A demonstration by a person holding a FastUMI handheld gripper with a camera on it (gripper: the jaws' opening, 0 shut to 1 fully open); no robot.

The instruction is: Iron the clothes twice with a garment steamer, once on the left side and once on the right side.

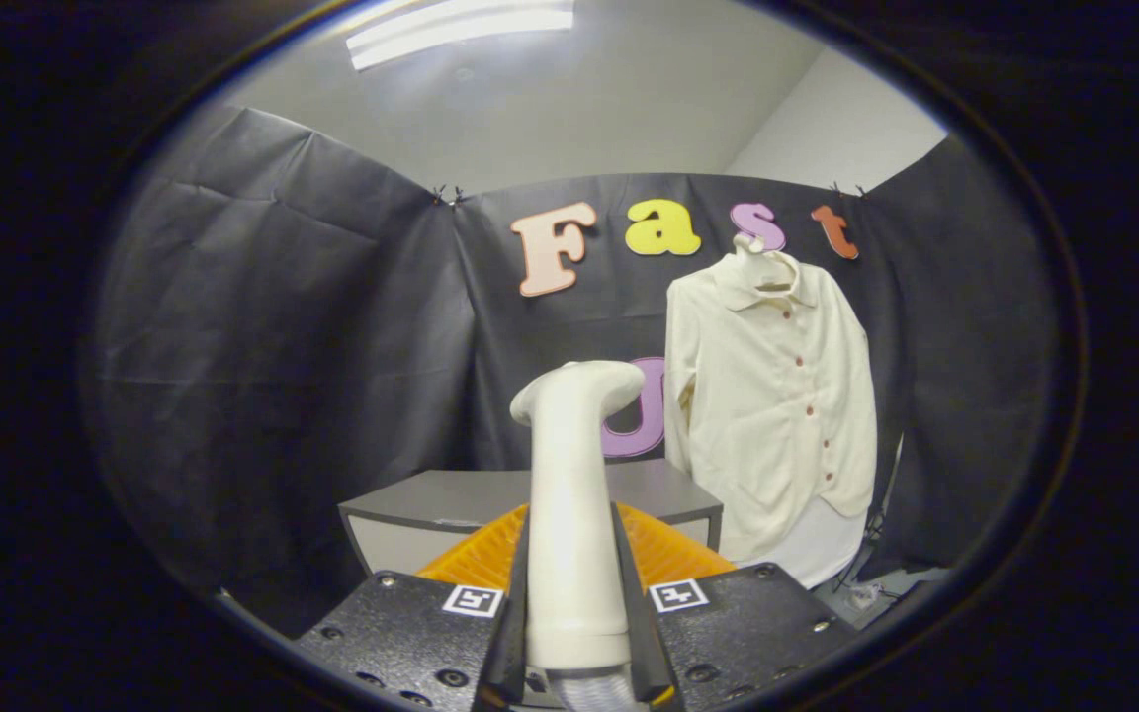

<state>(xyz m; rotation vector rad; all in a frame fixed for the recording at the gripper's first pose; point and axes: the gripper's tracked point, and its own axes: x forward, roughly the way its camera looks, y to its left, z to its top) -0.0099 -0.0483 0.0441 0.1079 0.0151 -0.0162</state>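
The gripper point(574, 593) at bottom centre clamps the steamer point(570, 494) upright, both fingers pressing its handle, head tipped right. The shirt point(777, 405) hangs right of centre, beyond the fingers. A grey table point(461, 499) and orange basket point(668, 549) sit behind.

The gripper point(577, 603) presents two broad, flat body plates of black, coarse-textured material, one on each side of its centre line, each plate fastened with several round-headed screws set near its corners and lower margin. A small square white tag with a black block pattern point(473, 600) sits on the inner upper corner of the left plate, and a matching tag point(678, 594) sits on the inner upper corner of the right plate. The two fingers point(515, 613) rise as thin, slightly tapering upright blades from the inner edges of the plates, standing close together and near parallel.
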